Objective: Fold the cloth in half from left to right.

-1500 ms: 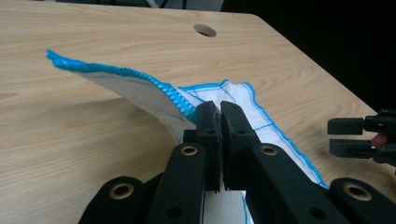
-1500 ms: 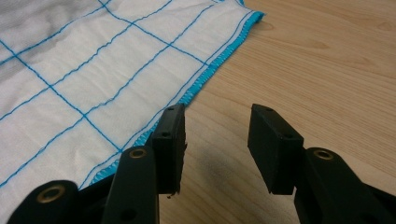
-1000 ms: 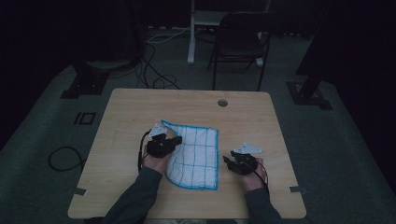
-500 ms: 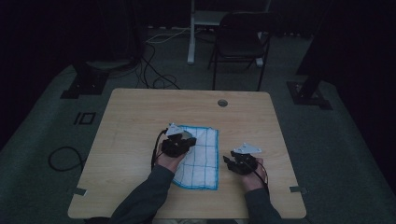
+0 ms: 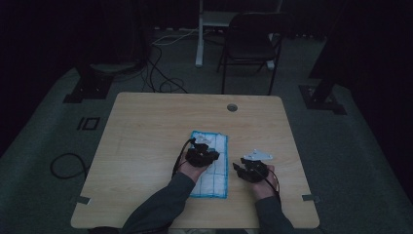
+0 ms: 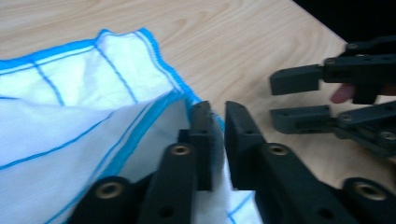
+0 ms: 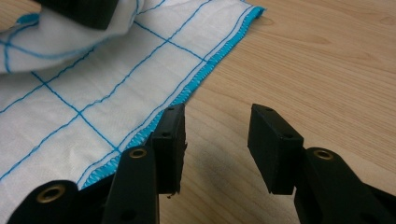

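Observation:
A white cloth (image 5: 215, 176) with a blue grid and blue hem lies folded into a narrow strip on the wooden table (image 5: 146, 126). My left gripper (image 5: 210, 155) rests on top of it near its right edge. In the left gripper view the jaws of my left gripper (image 6: 217, 112) have just been opening; a thin gap shows, with the hem of the cloth (image 6: 70, 93) lying loose between them. My right gripper (image 5: 238, 168) sits on bare wood just right of the cloth. Its jaws (image 7: 217, 121) are open and empty, beside the cloth's hem (image 7: 93, 93).
A round cable hole (image 5: 232, 107) sits near the table's far edge. A dark chair (image 5: 248, 46) and loose cables (image 5: 160, 83) are on the floor beyond the table. Bare wood spreads left of the cloth.
My left hand moved right across the cloth, carrying its left edge over so the cloth lies folded narrower. Its jaws have parted slightly. The right gripper has not moved.

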